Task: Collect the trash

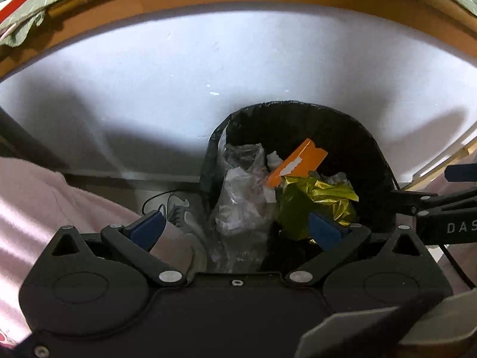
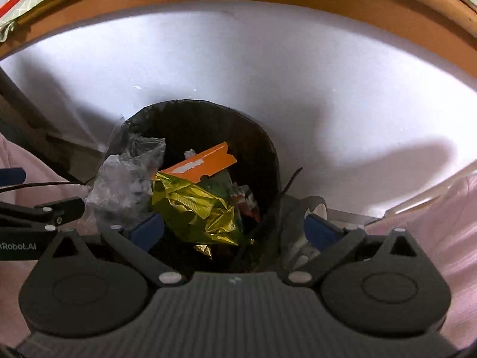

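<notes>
- Left tool (image 1: 235,226): blue-padded fingers spread wide apart with nothing between them; it hangs over the near left rim of the bin, one finger outside the rim above the grey sneaker (image 1: 182,211) on the floor, the other above the bin's contents.
- Right tool (image 2: 235,228): fingers likewise spread apart and carrying nothing; it hangs over the near right side of the same bin, its left finger above the gold wrapper, its right finger outside the rim.
- Black round trash bin lined with a black bag (image 2: 268,149): stands on the floor against the white panel (image 2: 268,68) under a wooden edge, between the two tools; inside lie a crumpled clear plastic bag (image 2: 125,179) at the left, a crinkled gold foil wrapper (image 2: 193,208) in the middle, a flat orange card packet (image 2: 202,164) resting on top, and smaller scraps at the right, too small to identify.
- Surroundings: pink cloth (image 1: 44,197) at both sides; a patterned green cloth (image 1: 44,0) above the wooden edge.
- Progress, as a judgement: several pieces are already binned and both tools are empty, so a deposit looks complete; no loose trash shows outside the bin in either view; whether more remains elsewhere cannot be told.
</notes>
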`<state>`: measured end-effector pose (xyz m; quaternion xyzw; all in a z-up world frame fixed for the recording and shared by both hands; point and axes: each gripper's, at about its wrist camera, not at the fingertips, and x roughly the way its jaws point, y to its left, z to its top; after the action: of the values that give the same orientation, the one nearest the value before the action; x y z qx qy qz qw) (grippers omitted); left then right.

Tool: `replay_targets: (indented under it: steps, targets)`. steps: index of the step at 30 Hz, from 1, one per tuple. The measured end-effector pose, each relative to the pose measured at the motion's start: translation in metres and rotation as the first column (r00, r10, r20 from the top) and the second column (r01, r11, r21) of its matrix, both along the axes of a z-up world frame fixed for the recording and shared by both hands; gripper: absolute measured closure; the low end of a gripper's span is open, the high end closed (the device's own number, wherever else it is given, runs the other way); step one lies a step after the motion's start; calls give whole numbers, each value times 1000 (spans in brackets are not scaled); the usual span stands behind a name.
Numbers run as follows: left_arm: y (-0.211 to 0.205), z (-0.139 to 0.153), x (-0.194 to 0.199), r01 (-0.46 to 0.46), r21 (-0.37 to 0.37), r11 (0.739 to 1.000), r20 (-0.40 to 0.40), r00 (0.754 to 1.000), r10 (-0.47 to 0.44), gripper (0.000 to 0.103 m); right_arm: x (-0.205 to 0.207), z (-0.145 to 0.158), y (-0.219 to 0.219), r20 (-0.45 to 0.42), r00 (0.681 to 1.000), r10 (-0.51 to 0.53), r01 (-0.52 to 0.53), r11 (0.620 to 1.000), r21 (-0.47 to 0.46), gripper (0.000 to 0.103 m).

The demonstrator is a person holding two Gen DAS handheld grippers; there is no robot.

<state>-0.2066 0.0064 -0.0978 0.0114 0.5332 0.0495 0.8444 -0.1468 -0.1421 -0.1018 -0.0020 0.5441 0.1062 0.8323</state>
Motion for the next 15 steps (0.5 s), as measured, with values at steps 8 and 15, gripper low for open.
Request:
replay_targets:
  steps: [8,15]
  targets:
    - [0,-7,2,-2,14,1000,-24,1000,2,0,-1,-4,2,-10,1000,-6,6,1000,-26,0]
    - [-1,-8,2,6,27,1000,-31,1000,-5,0,-1,-4,3,-9,1000,-4,4,999,-35,0]
